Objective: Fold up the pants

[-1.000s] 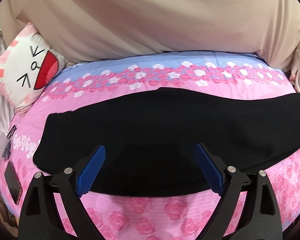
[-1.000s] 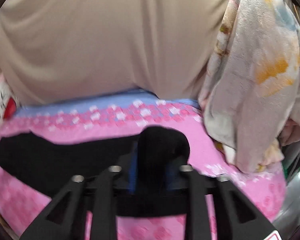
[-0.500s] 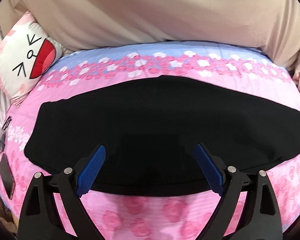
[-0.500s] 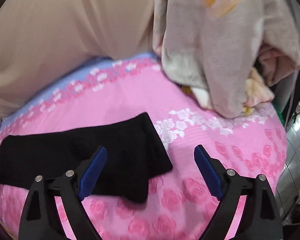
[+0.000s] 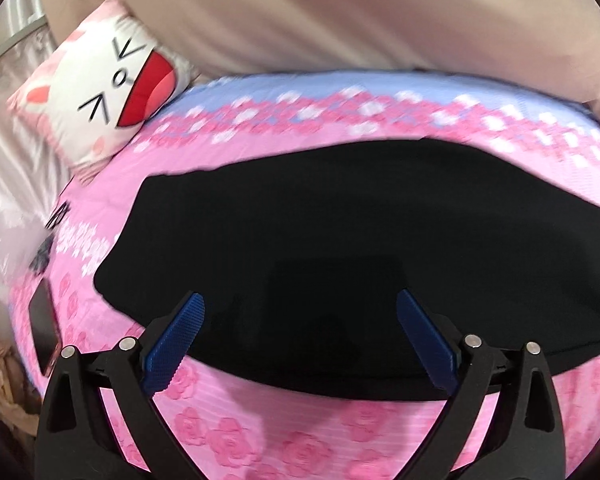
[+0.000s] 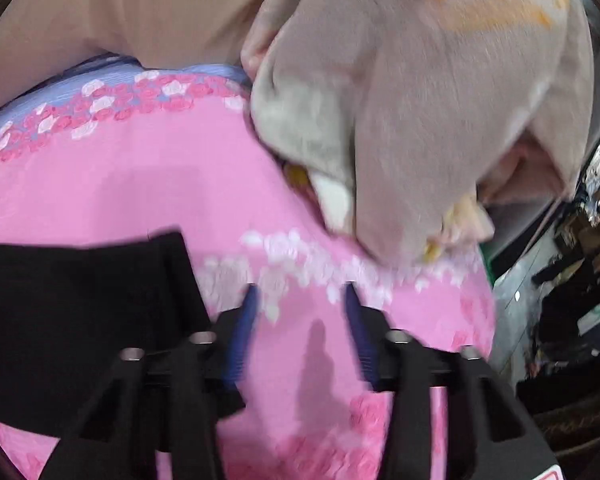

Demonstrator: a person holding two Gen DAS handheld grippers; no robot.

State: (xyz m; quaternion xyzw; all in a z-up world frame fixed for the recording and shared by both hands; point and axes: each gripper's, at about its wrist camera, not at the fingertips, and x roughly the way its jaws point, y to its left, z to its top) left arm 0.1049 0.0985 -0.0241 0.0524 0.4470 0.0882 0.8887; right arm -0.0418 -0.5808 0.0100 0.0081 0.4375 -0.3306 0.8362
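Black pants (image 5: pixel 340 240) lie flat in a long folded strip across the pink rose-print bed cover (image 5: pixel 292 440). My left gripper (image 5: pixel 300 320) is open and empty, hovering over the strip's near edge. In the right wrist view the strip's right end (image 6: pixel 80 320) lies at the left. My right gripper (image 6: pixel 300 312) is partly open and empty, over bare pink cover just right of that end. Its blue pads (image 6: pixel 244 328) hold nothing.
A cat-face cushion (image 5: pixel 112 84) lies at the bed's far left. A dark phone-like slab (image 5: pixel 42 328) lies by the left edge. A beige and orange plush blanket pile (image 6: pixel 420 100) fills the far right. A beige curtain (image 5: pixel 340 8) hangs behind. The bed drops off at right.
My right gripper let go of the pants end, opened, then swung right off the fabric with its jaws narrowing. My left gripper stayed open and shifted left along the strip.
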